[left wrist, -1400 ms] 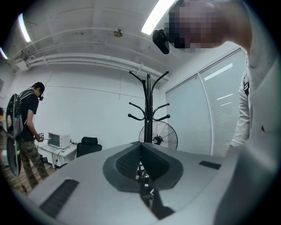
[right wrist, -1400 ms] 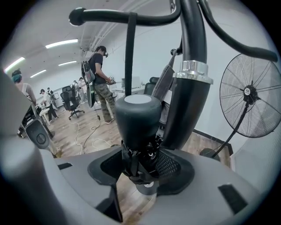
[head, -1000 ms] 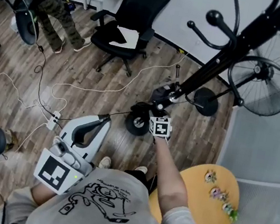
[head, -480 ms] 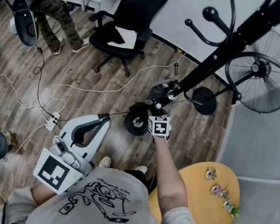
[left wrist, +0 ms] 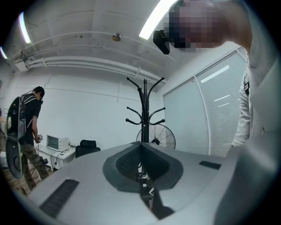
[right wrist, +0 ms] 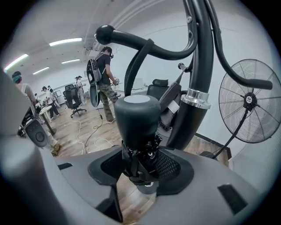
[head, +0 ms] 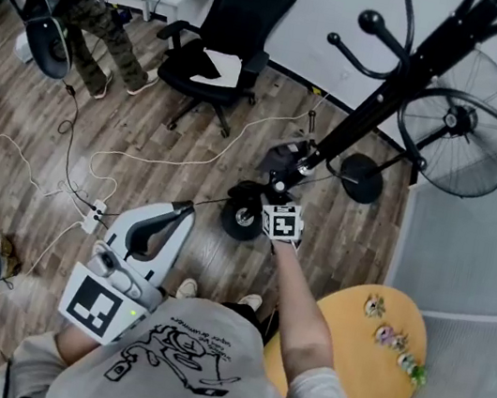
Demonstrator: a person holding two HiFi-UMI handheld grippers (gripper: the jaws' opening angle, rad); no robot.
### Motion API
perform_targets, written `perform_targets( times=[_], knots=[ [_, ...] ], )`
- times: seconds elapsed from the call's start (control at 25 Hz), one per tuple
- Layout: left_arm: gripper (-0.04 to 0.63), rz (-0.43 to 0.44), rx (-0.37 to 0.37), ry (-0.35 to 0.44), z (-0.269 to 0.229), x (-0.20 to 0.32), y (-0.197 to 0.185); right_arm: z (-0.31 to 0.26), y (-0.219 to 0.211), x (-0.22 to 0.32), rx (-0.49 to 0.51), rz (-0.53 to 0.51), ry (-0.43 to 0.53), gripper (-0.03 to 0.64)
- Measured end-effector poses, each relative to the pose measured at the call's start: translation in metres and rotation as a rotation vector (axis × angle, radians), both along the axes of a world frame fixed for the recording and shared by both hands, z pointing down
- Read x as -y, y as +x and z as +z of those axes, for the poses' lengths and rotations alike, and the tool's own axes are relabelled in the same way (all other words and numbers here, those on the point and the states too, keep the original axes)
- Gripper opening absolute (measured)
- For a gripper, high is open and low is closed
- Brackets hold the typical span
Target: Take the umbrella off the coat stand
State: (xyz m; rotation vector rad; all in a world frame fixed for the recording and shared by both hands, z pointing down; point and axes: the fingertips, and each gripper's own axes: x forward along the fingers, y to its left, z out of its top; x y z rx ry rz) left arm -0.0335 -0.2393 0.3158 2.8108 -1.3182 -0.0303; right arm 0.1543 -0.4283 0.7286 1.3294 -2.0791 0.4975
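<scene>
Evidently, your right gripper [right wrist: 140, 169] clamped the folded umbrella [right wrist: 136, 118] beside the coat stand [right wrist: 199, 66], its long axis upright, handle end uppermost; your left gripper [left wrist: 141, 145] sat closed, empty.

I find no readable words or numbers anywhere. The grey cotton T-shirt [head: 172, 361] carries a black drawing whose lettering is too small to read. Ahead of the shirt, a white cube [head: 283, 222] shows only black square markers.
</scene>
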Motion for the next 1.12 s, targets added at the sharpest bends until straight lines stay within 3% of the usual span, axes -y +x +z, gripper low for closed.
perform_targets(
  times=[1.12],
  knots=[
    [0.006, 0.031, -0.006, 0.013, -0.004, -0.021, -0.014, -0.031, -0.023, -0.018, 0.008, -0.022, 0.028, 0.210]
  ],
)
